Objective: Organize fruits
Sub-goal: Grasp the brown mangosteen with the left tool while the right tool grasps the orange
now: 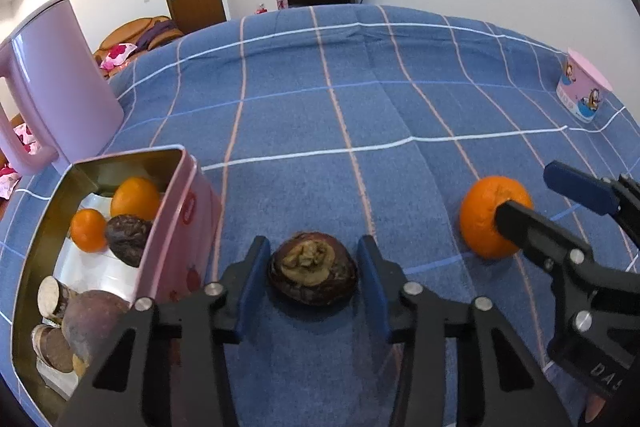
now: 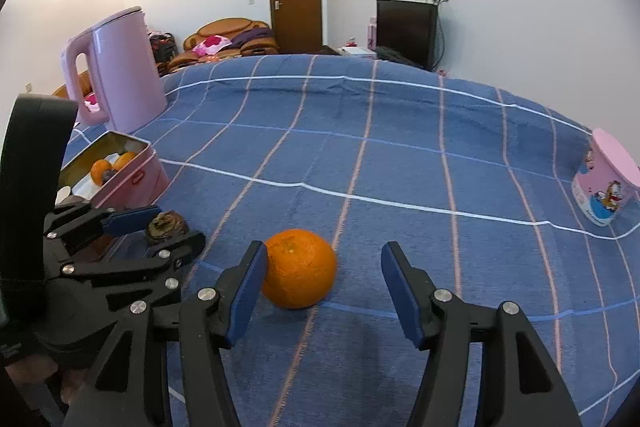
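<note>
From your left wrist view, your left gripper (image 1: pixel 313 287) is spread wide, with the dark wrinkled fruit (image 1: pixel 313 274) sitting on the blue checked cloth (image 1: pixel 320 115) between the pads, a clear gap on either side. It looks soft and split at the top, so if you close hard you will likely crush it or smear pulp on the pads. The pink tin (image 1: pixel 176 227), already holding oranges and other dark fruit, stands just left of your left finger; a careless swing that way could knock its wall and shift it. Off to the right, your right gripper (image 1: pixel 536 199) straddles the orange (image 1: pixel 490 223).

From your right wrist view, your right gripper (image 2: pixel 324 291) is also spread, and the orange (image 2: pixel 299 268) lies off-centre, touching or nearly touching the left pad, well clear of the right one. Close now and the right pad will probably push it sideways; being round, it may roll out. Your left gripper (image 2: pixel 160 233) works close by on the left, so crossing toward the tin (image 2: pixel 120 175) risks a collision.
</note>
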Demonstrator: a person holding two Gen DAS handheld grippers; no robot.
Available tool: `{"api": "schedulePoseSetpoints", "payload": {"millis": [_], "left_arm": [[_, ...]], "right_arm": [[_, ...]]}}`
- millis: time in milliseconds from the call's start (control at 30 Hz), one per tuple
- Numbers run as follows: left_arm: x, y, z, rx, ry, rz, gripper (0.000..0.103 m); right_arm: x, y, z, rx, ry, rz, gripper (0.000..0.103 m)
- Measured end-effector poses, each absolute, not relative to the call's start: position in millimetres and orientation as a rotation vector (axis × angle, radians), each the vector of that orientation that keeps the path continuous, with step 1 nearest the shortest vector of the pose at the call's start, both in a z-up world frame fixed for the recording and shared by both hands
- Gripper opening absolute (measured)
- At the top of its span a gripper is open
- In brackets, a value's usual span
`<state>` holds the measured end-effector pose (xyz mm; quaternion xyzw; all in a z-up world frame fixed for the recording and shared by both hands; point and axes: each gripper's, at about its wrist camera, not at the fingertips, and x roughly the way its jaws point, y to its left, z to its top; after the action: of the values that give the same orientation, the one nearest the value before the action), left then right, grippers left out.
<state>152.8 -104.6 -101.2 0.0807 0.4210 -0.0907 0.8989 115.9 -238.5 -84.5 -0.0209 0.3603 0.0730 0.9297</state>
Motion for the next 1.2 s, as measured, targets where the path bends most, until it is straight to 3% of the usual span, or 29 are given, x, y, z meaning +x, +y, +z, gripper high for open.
{"api": "schedulePoseSetpoints", "payload": {"millis": [467,567,1200], "left_arm": [[149,-106,-98,0.145,0.841,-0.184,0.044],[145,-106,-95,0.151,0.819,-0.171,0.044],[132,-98,-79,0.129,0.695,-0.142,0.044]], "right_arm": [[126,-234,-94,-0.022,0.817,0.194,0.061],[128,-232,-96,-0.034,0.835,0.206,0.051],[112,-232,-81,-0.038,0.726,0.221,0.050]]}}
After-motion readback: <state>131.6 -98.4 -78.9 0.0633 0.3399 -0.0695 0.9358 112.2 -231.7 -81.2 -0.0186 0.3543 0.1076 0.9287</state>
